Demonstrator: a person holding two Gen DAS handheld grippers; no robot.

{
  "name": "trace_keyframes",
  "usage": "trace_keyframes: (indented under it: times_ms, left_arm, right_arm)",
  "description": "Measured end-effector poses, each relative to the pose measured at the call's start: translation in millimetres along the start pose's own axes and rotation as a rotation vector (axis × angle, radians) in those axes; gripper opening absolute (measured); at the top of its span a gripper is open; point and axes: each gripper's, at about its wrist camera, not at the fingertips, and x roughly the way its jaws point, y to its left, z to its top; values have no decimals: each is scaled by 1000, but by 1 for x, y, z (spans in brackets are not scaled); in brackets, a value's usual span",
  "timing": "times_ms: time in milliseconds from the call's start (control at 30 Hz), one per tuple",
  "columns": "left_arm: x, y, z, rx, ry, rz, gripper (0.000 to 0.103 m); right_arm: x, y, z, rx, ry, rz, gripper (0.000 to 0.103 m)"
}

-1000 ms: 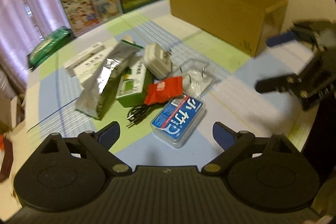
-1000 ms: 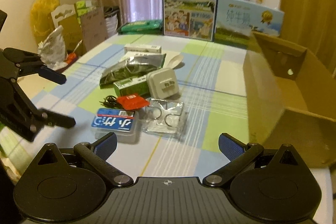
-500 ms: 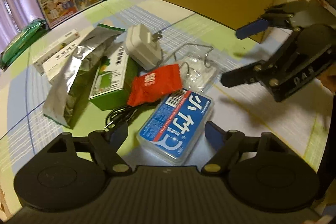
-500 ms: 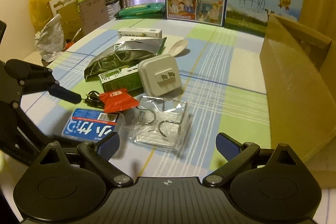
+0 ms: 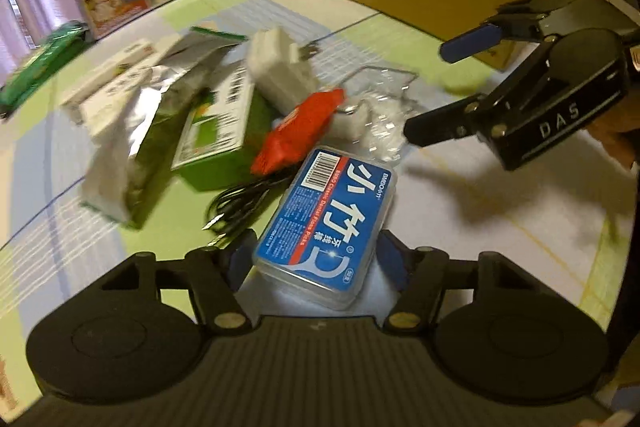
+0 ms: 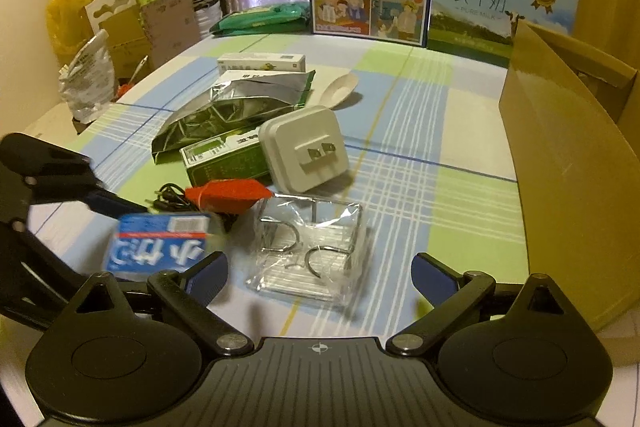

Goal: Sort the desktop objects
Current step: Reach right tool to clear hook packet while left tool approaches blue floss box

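Lying flat, floss box (image 5: 326, 223) (barcode end away)

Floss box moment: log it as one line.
left gripper: around floss box, closure unclear | right gripper: open, over hook packet | cardboard box: on table

Dim warm light, motion blur, fisheye edge warp

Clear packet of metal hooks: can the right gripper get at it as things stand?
Probably yes. The right gripper is open, and the clear packet of metal hooks lies just ahead of its fingers with nothing on top. The red sachet and white plug adapter sit beyond it.
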Motion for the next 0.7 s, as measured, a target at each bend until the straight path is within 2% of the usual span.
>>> trace_keyframes:
  times_ms: [67, 333, 533, 633, 700]
  left_arm:
    - [-4, 2, -4, -15, 7, 22, 61]
    - [-6, 4, -6, -18, 13, 4, 58]
    - [-7, 5, -5, -18, 7, 3, 60]
    - [-8, 4, -5, -18, 3, 0, 65]
    - [-8, 4, -3, -27, -6, -3, 68]
  right_arm:
    - [6, 1, 2, 6, 2, 1, 96]
    - [32, 6, 12, 4, 28, 14, 96]
    - [50, 0, 12, 32, 47, 2, 81]
    - [48, -4, 11, 48, 46, 13, 67]
    - [43, -6, 10, 54, 55, 4, 64]
